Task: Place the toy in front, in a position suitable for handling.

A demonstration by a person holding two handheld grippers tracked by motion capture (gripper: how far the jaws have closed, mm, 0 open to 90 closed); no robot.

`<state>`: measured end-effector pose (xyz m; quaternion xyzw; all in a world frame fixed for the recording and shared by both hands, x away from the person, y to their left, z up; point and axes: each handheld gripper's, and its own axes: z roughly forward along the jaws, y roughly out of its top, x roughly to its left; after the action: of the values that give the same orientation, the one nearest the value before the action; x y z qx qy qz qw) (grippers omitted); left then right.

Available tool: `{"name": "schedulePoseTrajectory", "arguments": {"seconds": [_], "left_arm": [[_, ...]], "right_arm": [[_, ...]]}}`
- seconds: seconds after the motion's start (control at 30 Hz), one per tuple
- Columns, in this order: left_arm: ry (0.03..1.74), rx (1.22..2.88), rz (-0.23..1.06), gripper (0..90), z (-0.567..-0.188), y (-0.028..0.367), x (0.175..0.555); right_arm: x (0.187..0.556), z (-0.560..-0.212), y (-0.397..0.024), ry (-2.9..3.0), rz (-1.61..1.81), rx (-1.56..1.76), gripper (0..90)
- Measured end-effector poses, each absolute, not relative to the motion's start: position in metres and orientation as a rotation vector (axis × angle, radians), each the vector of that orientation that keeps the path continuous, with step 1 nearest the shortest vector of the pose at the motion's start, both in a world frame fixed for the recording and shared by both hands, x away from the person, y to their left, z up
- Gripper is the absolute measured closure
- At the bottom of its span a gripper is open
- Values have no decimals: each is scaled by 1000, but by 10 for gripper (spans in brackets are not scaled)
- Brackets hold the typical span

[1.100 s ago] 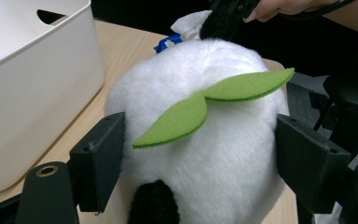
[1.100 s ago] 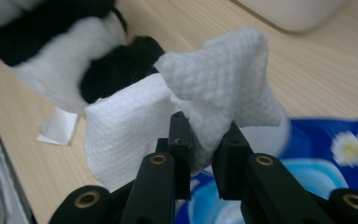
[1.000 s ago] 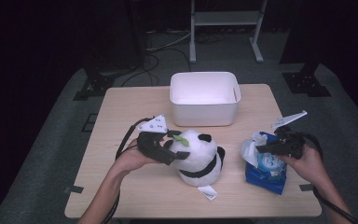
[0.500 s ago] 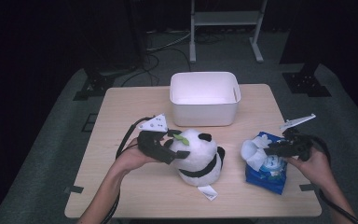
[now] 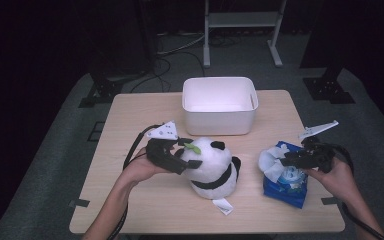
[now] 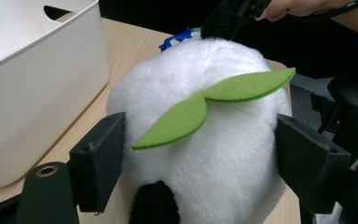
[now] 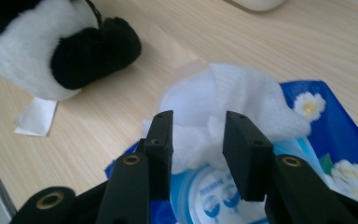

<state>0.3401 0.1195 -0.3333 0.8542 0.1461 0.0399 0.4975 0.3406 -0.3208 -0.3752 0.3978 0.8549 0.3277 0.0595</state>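
A white bin [image 5: 219, 106] stands at the table's [image 5: 130, 125] far edge, just behind a panda plush [image 5: 211, 167]. The plush's head is clamped in the left gripper [image 5: 189, 154], held level from the left. The right gripper [image 5: 284, 161], jaws just opened part-way, is poised over a wipe [image 7: 223, 102] pulled from a blue packet [image 5: 286, 185]; nothing is pinched.

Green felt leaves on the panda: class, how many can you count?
2: both leaves sit joined atop the panda, one pointing each way. Others may be hidden.
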Motion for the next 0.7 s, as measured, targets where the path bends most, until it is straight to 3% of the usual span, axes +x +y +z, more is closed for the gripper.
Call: {"name": "schedulePoseTrajectory", "arguments": {"seconds": [0.7], "left_arm": [[375,2073,105,214,-336,129,342]], "right_arm": [[338,-368,-276,2677,1099,1013,617]]}}
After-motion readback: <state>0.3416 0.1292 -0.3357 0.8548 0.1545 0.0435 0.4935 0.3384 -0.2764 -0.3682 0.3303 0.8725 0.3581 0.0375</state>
